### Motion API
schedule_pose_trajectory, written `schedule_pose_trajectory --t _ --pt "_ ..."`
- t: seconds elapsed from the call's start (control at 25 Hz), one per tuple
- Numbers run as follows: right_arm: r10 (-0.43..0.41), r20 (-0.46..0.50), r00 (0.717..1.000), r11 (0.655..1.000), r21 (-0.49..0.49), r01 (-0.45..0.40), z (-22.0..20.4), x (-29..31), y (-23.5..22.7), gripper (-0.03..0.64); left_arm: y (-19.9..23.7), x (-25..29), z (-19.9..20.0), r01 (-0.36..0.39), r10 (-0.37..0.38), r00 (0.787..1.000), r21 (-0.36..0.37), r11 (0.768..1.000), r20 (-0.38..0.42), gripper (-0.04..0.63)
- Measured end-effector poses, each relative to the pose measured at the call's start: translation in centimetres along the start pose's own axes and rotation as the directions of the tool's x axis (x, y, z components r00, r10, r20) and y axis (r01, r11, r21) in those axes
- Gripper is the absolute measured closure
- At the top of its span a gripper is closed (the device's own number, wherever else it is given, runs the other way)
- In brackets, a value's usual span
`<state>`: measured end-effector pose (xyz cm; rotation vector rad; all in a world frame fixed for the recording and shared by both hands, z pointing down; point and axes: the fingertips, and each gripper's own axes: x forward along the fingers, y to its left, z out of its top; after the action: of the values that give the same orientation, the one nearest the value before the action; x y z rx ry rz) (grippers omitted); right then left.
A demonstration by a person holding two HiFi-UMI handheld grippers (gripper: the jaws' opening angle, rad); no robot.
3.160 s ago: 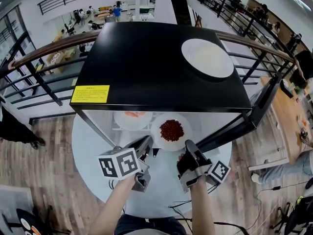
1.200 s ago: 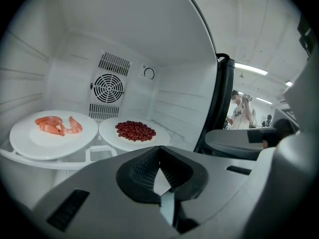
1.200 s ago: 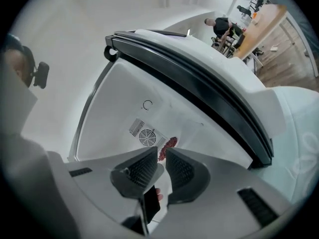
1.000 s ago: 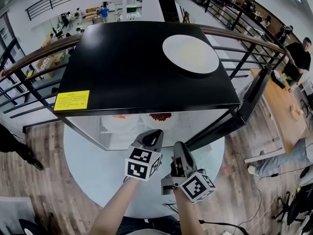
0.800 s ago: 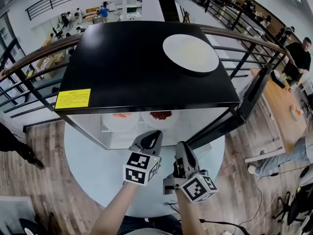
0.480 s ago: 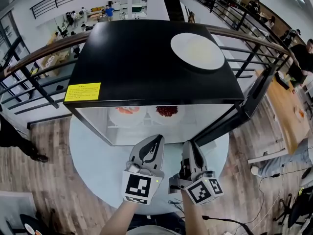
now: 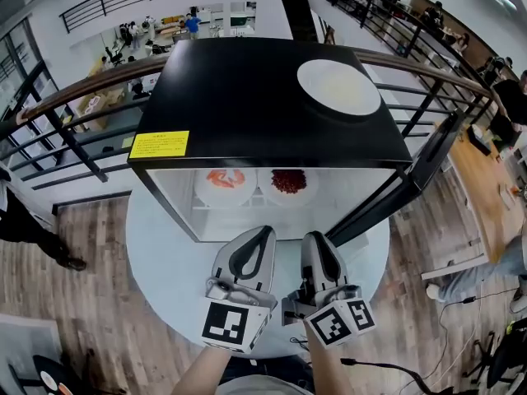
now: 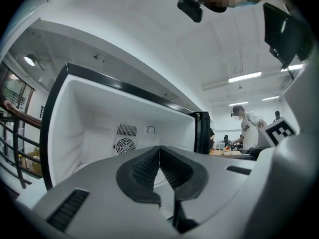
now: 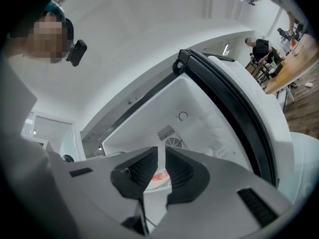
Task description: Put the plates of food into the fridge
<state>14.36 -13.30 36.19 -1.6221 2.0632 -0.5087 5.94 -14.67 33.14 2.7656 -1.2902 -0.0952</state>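
White-lined and black outside, the open fridge (image 7: 263, 97) holds both plates side by side: the plate of orange food (image 7: 225, 179) left, the plate of dark red food (image 7: 288, 182) right. Before it, above the round surface (image 7: 165, 245), the left tongs (image 7: 259, 232) are pressed together and the right tongs (image 7: 315, 238) stand narrowly apart, both holding nothing.

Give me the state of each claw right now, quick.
Left claw: closed, jaws together, holding nothing.
Right claw: slightly open, nothing between its jaws.
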Motion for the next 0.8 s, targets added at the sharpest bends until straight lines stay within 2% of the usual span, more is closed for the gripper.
schedule_pose_trajectory --t 0.16,0.28,0.44,0.52,0.6,0.68,0.8 --pt "0.036 0.012 0.999 0.998 -0.052 -0.036 1.0 -0.1 1.9 0.56 0.1 -0.5 0.7 -0.01 0.01 1.0 0.016 1.0 0.022 0.588" --pt "0.079 0.03 0.996 0.993 -0.087 -0.076 2.8 -0.2 3.8 0.56 0.1 -1.0 2.4 -0.01 0.01 0.999 -0.005 1.0 0.045 0.588" --pt "0.174 0.023 0.984 0.977 -0.128 -0.17 7.4 -0.2 7.4 0.56 -0.5 -2.4 7.8 0.017 -0.018 0.991 0.008 1.0 0.129 0.586" --pt "0.209 -0.021 0.978 0.971 -0.116 -0.21 10.1 0.1 8.9 0.56 -0.7 -3.0 11.0 0.066 -0.068 0.986 0.023 0.998 0.154 0.586" --pt "0.239 -0.088 0.967 0.968 -0.062 -0.245 13.1 0.7 9.8 0.56 -0.7 -3.0 13.7 0.142 -0.144 0.981 0.019 0.99 0.128 0.588" --pt "0.27 -0.158 0.95 0.958 -0.055 -0.282 16.4 1.7 10.1 0.56 0.0 -2.0 15.9 0.203 -0.203 0.977 0.008 0.979 0.063 0.588" --pt "0.262 -0.254 0.931 0.955 -0.069 -0.288 20.7 3.9 9.0 0.56 2.3 0.6 18.2 0.22 -0.221 0.972 -0.02 0.975 -0.076 0.586"
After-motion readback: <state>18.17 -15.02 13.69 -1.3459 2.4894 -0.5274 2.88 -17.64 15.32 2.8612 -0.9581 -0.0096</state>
